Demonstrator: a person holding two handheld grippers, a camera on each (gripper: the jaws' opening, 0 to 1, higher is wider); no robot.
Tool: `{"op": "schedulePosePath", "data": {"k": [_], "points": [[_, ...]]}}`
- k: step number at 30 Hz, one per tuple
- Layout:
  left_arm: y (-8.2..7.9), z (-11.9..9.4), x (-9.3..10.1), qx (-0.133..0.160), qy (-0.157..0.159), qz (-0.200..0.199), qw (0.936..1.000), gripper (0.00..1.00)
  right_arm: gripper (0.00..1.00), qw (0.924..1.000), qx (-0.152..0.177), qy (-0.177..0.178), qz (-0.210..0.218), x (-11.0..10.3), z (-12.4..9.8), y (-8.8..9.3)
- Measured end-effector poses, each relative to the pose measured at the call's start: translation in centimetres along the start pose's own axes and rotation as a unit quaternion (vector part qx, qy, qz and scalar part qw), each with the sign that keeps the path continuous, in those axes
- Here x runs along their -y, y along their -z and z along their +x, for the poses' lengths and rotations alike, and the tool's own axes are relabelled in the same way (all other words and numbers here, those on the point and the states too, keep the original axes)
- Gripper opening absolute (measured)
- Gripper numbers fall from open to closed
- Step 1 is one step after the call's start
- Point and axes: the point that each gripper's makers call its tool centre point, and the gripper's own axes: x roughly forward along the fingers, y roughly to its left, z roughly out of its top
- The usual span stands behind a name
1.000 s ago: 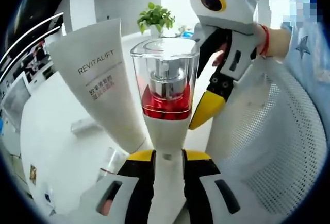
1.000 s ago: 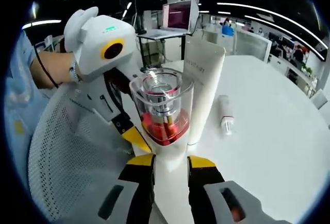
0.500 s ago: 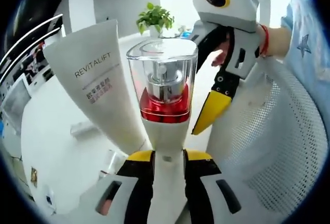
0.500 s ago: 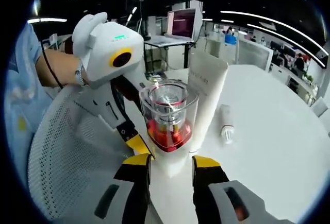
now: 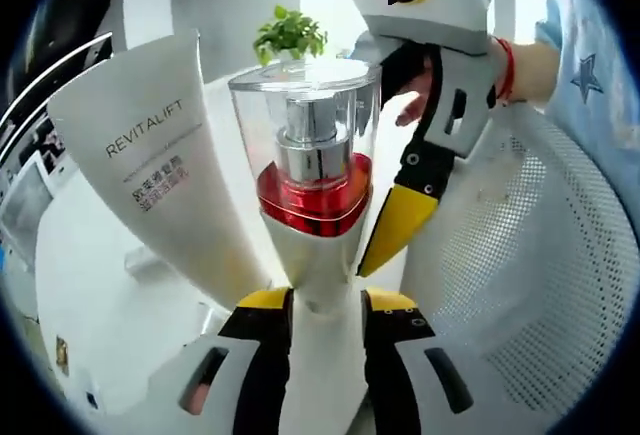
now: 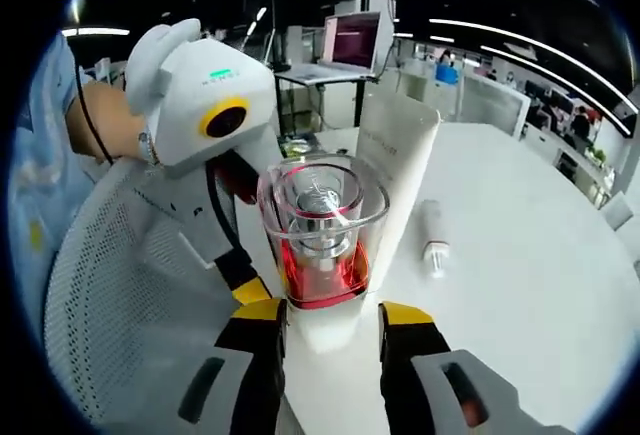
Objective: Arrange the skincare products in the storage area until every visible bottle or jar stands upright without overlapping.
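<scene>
A white pump bottle point(image 5: 310, 255) with a clear cap over a red collar stands upright between my left gripper's point(image 5: 327, 303) jaws, which are shut on its white body. In the right gripper view the same bottle point(image 6: 322, 320) fills the gap of my right gripper point(image 6: 332, 315), which is also shut on it. The right gripper's yellow fingertip point(image 5: 395, 230) meets the bottle's lower right side. A white REVITALIFT tube point(image 5: 150, 155) stands cap-down just behind the bottle, and this tube point(image 6: 395, 155) is also upright in the right gripper view. The bottle's base is hidden.
A white mesh basket point(image 5: 530, 285) curves beside the bottle, and its wall point(image 6: 110, 295) lies left in the right gripper view. A small white tube point(image 6: 432, 235) lies flat on the white table point(image 6: 520, 255). A potted plant point(image 5: 285, 33) and a laptop point(image 6: 350, 35) stand far behind.
The bottle looms larger in both views. The right gripper's jaws stand slightly wider apart than a second ago. Both views have shifted a little with the hands.
</scene>
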Motion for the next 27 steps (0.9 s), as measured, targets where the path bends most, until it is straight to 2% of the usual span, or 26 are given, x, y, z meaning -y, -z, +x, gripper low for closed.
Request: {"op": "schedulePosePath", "data": {"k": [4, 7, 12, 16, 20, 22, 27], "points": [[-0.1, 0.1, 0.2, 0.0, 0.001, 0.011, 0.9999, 0.29, 0.31, 0.9999, -0.001, -0.006, -0.012, -0.3, 0.3, 0.0], [-0.1, 0.3, 0.4, 0.0, 0.008, 0.011, 0.9999, 0.3, 0.25, 0.9998, -0.002, -0.004, -0.018, -0.5, 0.3, -0.1], [0.0, 0.4, 0.9, -0.007, 0.016, 0.027, 0.9995, 0.33, 0.25, 1.0, -0.001, -0.006, 0.001, -0.6, 0.3, 0.1], [0.3, 0.3, 0.9, -0.015, 0.012, 0.04, 0.999, 0.3, 0.25, 1.0, 0.001, -0.008, -0.004, -0.7, 0.3, 0.1], [-0.4, -0.3, 0.5, -0.002, 0.003, 0.043, 0.9991, 0.27, 0.31, 0.9996, -0.014, -0.016, -0.019, -1.0, 0.9, 0.5], [-0.7, -0.3, 0.5, 0.004, 0.006, 0.036, 0.9993, 0.28, 0.3, 0.9994, -0.001, -0.019, -0.029, -1.0, 0.9, 0.0], [-1.0, -0.3, 0.6, 0.013, 0.009, 0.04, 0.9991, 0.31, 0.26, 0.9996, 0.007, -0.02, -0.021, -1.1, 1.0, -0.4]]}}
